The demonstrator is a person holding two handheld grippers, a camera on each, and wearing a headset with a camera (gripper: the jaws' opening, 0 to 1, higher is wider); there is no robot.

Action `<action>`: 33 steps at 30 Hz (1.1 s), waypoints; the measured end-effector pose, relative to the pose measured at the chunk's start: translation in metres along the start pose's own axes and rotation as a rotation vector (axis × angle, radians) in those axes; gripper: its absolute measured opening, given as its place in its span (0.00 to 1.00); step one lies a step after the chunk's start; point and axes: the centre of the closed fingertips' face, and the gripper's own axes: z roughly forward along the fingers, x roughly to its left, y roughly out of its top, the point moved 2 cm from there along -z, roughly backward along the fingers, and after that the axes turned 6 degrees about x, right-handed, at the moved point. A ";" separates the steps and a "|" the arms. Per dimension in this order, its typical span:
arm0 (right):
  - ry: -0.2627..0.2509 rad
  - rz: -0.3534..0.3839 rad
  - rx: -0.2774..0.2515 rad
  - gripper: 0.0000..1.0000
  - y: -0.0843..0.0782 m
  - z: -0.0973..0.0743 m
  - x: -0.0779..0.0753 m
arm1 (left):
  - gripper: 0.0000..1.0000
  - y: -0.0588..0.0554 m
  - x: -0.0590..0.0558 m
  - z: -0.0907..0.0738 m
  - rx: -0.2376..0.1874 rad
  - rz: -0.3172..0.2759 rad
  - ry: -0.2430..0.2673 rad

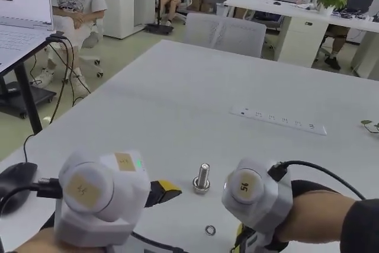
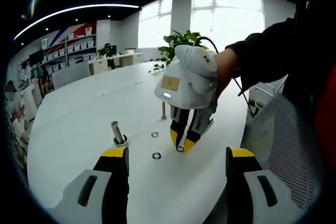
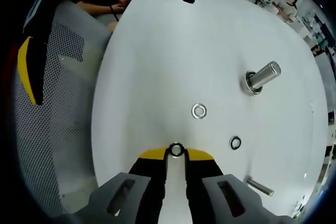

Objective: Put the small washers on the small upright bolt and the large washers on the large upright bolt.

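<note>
The large upright bolt point(image 1: 202, 178) point(image 2: 117, 131) point(image 3: 264, 75) stands mid-table with a metal ring around its foot. The thinner small bolt point(image 2: 164, 109) point(image 3: 258, 186) stands beyond it. My right gripper point(image 3: 177, 153) point(image 2: 181, 145) is shut on a washer point(image 3: 177, 150) point(image 2: 180, 149), held low over the table. Two loose washers lie flat: a wider washer point(image 3: 199, 111) point(image 2: 156, 156) point(image 1: 209, 230) and a smaller washer point(image 3: 235, 142) point(image 2: 154, 134). My left gripper point(image 2: 177, 155) point(image 1: 163, 191) is open wide and holds nothing, left of the large bolt.
The white table point(image 1: 177, 111) carries a white power strip point(image 1: 278, 121) further back. A black mouse point(image 1: 15, 179) and cables lie at the left edge. A mesh chair point(image 3: 68, 93) stands by the near edge. People sit at desks beyond.
</note>
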 end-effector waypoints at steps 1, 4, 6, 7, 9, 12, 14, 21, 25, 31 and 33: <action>0.000 0.002 -0.001 0.14 0.000 -0.001 0.000 | 0.75 0.000 0.000 0.000 -0.001 -0.001 0.000; 0.003 0.015 -0.007 0.14 -0.002 -0.005 -0.002 | 0.75 0.000 0.000 0.000 -0.001 0.001 -0.001; 0.001 0.026 -0.012 0.14 -0.004 -0.008 -0.005 | 0.75 0.000 0.000 0.000 -0.004 0.001 -0.001; 0.001 0.030 -0.011 0.14 -0.005 -0.009 -0.006 | 0.75 0.000 0.000 0.000 -0.005 0.000 -0.002; 0.000 0.035 -0.006 0.14 -0.009 -0.012 -0.006 | 0.75 0.000 0.000 0.000 -0.006 0.002 -0.001; -0.005 0.048 -0.006 0.14 -0.012 -0.016 -0.009 | 0.75 0.001 0.000 0.000 -0.007 0.005 -0.003; -0.007 0.056 -0.005 0.14 -0.015 -0.018 -0.010 | 0.75 0.001 0.000 0.000 -0.008 0.005 -0.005; -0.007 0.095 -0.018 0.14 -0.023 -0.031 -0.014 | 0.75 0.002 0.000 0.001 -0.012 0.007 -0.011; -0.015 0.109 -0.025 0.14 -0.026 -0.039 -0.017 | 0.75 0.002 0.000 0.001 -0.014 0.010 -0.016; -0.021 0.128 -0.039 0.14 -0.029 -0.051 -0.020 | 0.75 0.003 0.000 0.002 -0.018 0.012 -0.020; -0.024 0.129 -0.037 0.14 -0.031 -0.054 -0.021 | 0.75 0.003 -0.001 0.002 -0.018 0.012 -0.022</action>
